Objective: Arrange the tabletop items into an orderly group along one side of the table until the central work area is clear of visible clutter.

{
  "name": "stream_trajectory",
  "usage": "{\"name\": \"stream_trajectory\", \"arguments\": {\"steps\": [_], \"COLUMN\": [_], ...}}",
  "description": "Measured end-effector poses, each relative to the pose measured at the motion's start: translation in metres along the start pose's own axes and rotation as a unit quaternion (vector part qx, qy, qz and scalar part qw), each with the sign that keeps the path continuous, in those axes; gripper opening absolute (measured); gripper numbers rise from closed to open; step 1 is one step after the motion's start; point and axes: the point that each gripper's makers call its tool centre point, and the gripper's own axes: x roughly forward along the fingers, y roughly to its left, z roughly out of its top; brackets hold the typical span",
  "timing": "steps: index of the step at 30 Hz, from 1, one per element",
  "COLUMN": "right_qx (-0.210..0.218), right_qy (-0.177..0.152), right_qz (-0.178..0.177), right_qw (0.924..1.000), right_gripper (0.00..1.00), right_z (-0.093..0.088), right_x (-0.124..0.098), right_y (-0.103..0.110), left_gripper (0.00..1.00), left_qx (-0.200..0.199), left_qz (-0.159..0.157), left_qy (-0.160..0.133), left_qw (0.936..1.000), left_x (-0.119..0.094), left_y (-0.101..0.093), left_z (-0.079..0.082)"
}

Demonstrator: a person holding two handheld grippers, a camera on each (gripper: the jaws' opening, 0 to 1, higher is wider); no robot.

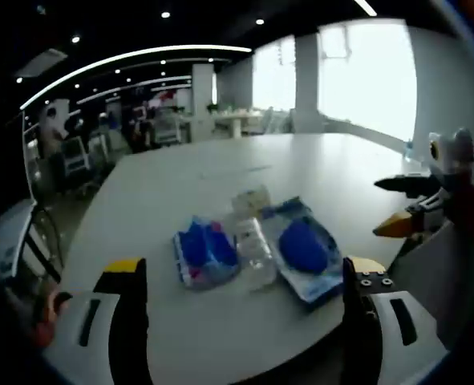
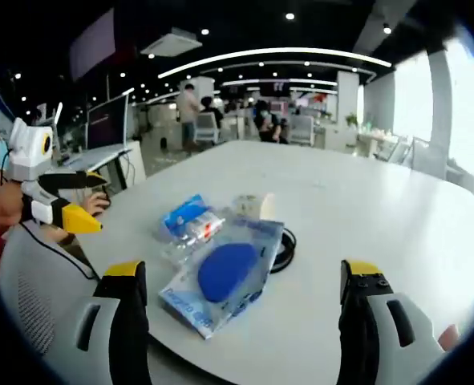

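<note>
A small cluster lies on the white table [image 1: 220, 164]. In the left gripper view it holds a blue packet [image 1: 204, 250], a clear plastic bottle [image 1: 253, 245], a larger packet with a blue oval [image 1: 305, 250] and a small cream box [image 1: 251, 199]. My left gripper [image 1: 243, 269] stands open just short of them, holding nothing. In the right gripper view the large packet [image 2: 224, 273] is nearest, with the small blue packet [image 2: 190, 218], cream box [image 2: 253, 204] and a black cable loop [image 2: 283, 245] behind. My right gripper [image 2: 243, 269] is open and empty. The left gripper [image 2: 95, 200] hovers at the left, off the table's edge.
A grey chair back [image 2: 36, 281] stands at the near edge of the table [image 2: 365, 200] under the left gripper. The right gripper [image 1: 390, 205] shows at the right edge. Far off are desks, chairs and people [image 2: 190, 108], with bright windows [image 1: 365, 72].
</note>
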Motion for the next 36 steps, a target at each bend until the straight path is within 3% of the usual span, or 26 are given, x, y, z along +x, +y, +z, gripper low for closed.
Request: {"name": "stream_trajectory", "arguments": {"steps": [36], "right_qx": [0.0], "right_qy": [0.007], "right_qz": [0.003], "right_qw": [1.0], "right_gripper": [1.0], "right_z": [-0.0034], "right_x": [0.0005], "right_y": [0.0008], "left_gripper": [0.99], "left_qx": [0.003], "left_qz": [0.002], "left_qy": [0.005], "left_qw": [1.0], "left_x": [0.0009], "left_y": [-0.0003], "left_z": [-0.0023]}}
